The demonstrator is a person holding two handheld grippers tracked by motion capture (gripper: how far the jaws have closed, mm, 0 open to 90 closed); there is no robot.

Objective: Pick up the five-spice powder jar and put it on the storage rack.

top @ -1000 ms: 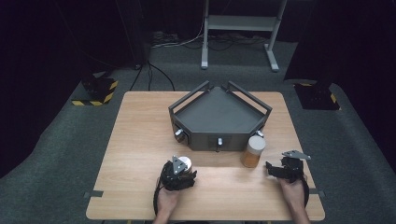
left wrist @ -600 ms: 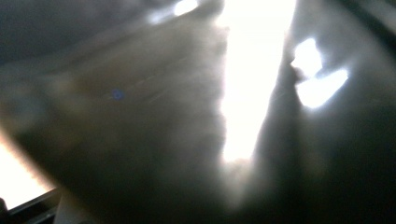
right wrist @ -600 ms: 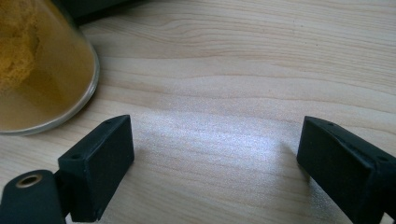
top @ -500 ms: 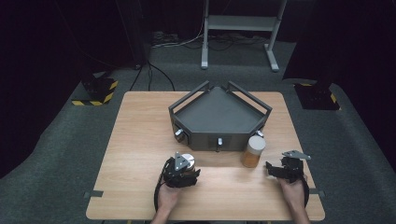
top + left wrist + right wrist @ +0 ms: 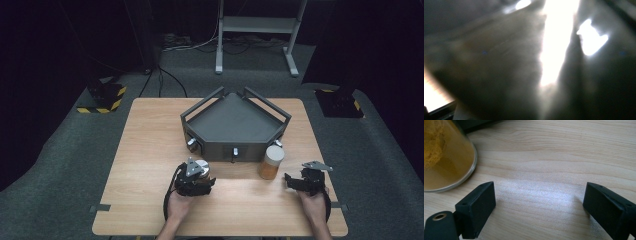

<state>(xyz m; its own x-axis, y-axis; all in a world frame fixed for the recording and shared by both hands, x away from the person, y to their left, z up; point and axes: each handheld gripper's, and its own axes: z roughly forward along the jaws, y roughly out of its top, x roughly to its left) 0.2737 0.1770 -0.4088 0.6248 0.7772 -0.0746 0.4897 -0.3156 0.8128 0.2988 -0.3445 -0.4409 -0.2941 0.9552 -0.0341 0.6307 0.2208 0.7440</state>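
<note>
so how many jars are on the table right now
2. One jar of yellow-orange stuff stands in front of the dark tray, near its right end. A silver-lidded jar sits at the left gripper. The tray could hide more.

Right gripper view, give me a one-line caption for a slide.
Open right gripper, jaws wide apart over the bare wooden table, with a clear jar of yellow powder standing just beyond its left jaw.

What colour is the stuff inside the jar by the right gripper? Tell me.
Yellow-orange, inside the clear jar; it shows best in the right gripper view.
</note>
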